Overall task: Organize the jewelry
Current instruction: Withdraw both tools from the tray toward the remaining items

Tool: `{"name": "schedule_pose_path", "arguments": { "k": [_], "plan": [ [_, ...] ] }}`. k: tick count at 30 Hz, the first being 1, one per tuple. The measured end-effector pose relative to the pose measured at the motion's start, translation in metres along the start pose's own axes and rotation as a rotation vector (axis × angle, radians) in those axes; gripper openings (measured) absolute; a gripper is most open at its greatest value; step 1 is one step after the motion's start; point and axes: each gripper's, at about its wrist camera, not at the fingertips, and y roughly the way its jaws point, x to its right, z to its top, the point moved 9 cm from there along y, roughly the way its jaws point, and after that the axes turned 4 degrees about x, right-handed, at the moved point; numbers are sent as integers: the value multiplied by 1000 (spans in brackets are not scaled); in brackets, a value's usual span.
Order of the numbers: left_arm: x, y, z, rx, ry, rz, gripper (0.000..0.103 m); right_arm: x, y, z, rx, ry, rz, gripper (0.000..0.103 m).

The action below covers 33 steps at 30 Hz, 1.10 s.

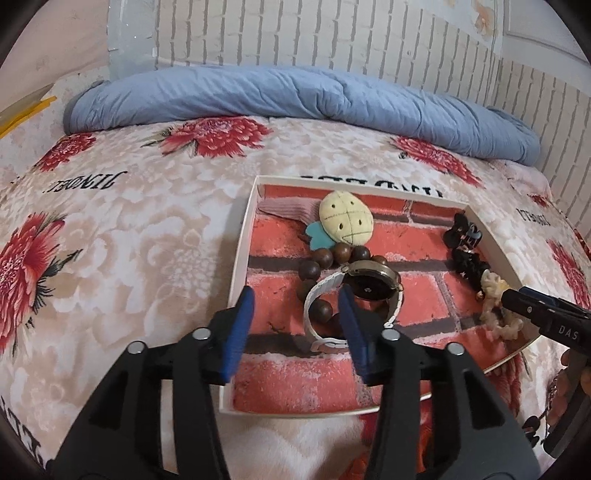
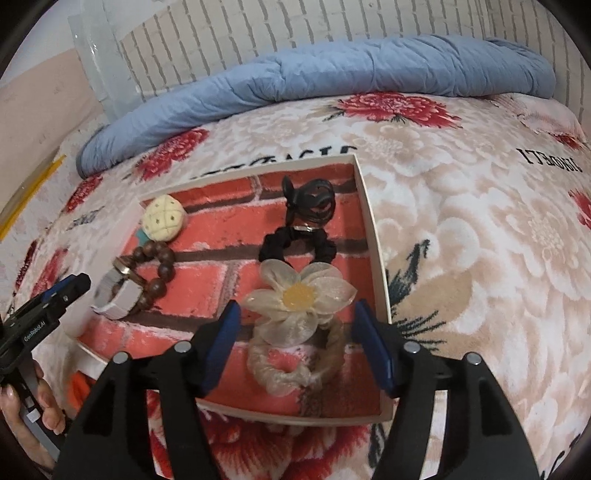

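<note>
my left gripper [image 1: 297, 308] hangs apart over the white-strap watch [image 1: 364, 291], lying on the wooden bead bracelet [image 1: 332, 258] in the tray [image 1: 240, 243]. my right gripper [image 2: 297, 319] stands apart around the flower scrunchie [image 2: 295, 306], near right, nothing clamped.

Floral bedspread [image 1: 129, 236] covers bed, red blooms on beige, dark lettering printed here and there. Rolled blue quilt [image 1: 295, 99] lies along far edge. White brick-pattern wall [image 1: 332, 33] behind. Far left, pale translucent object [image 2: 99, 62], possibly plastic bin; yellow strip [image 1: 26, 112] near it.
</note>
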Motion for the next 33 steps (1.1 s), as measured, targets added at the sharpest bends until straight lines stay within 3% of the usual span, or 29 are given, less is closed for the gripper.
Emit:
{"name": "schedule_pose_path", "arguments": {
  "k": [3, 8, 12, 21, 33],
  "plan": [
    [0, -12, 3, 22, -2, 6, 69, -5, -14, 2, 36, -7, -1, 83],
    [5, -36, 3, 46, 9, 10, 84, -11, -40, 2, 77, -37, -31, 86],
    [10, -59, -2, 65, 19, 16, 95, -11, -62, -7, 106, -49, -64, 96],
    [-1, -97, -38, 43, 23, 45, 98, -10, -92, -56, 98, -86, -132, 96],
    [-40, -115, -111, -57, -22, 93, 98, -21, -107, -112, 54, -89, -181, 96]
  ]
}}
